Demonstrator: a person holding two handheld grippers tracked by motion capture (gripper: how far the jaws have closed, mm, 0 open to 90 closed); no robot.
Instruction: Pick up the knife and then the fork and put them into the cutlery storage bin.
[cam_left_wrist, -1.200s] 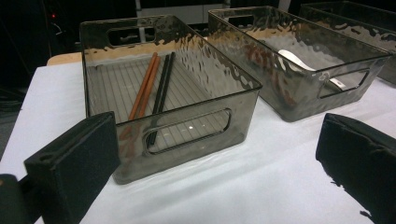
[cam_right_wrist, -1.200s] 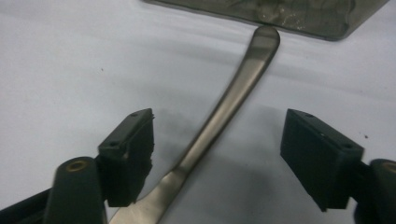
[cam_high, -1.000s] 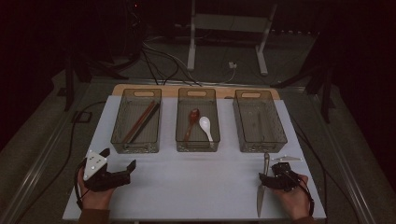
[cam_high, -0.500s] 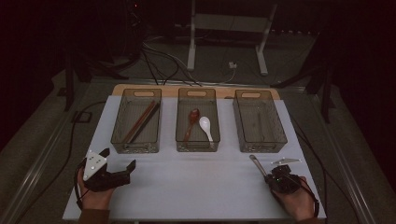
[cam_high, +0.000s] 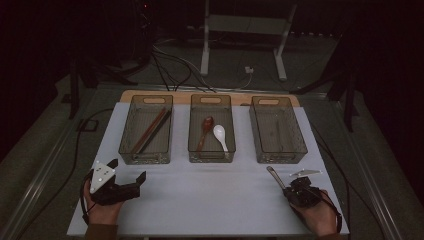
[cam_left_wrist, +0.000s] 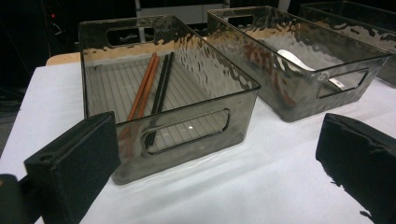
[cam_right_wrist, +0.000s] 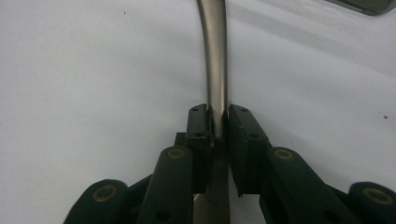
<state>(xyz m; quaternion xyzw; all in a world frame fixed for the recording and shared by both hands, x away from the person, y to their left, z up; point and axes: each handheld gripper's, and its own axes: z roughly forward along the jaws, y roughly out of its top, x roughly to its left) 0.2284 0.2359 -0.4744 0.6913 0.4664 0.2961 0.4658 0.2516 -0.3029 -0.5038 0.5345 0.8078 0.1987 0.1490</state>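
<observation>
Table: one, covered in white cloth (cam_high: 210, 200).
Bins: three clear smoky plastic bins (cam_high: 146, 131) in a row across the far half of the cloth.
Left bin: two pairs of chopsticks (cam_left_wrist: 152, 88), one reddish-brown, one black.
Middle bin: two spoons, one dark red wooden spoon (cam_high: 204, 131), one white ceramic spoon (cam_high: 220, 136).
Left gripper (cam_high: 129, 177): jaws wide apart, nothing between them, resting near the front left corner.
Right gripper (cam_right_wrist: 219, 125): jaws have just been closing; now clamped on one silver metal utensil handle (cam_right_wrist: 214, 56).
Utensil place: front right of the cloth, handle pointing toward the right bin, apart from it.
</observation>
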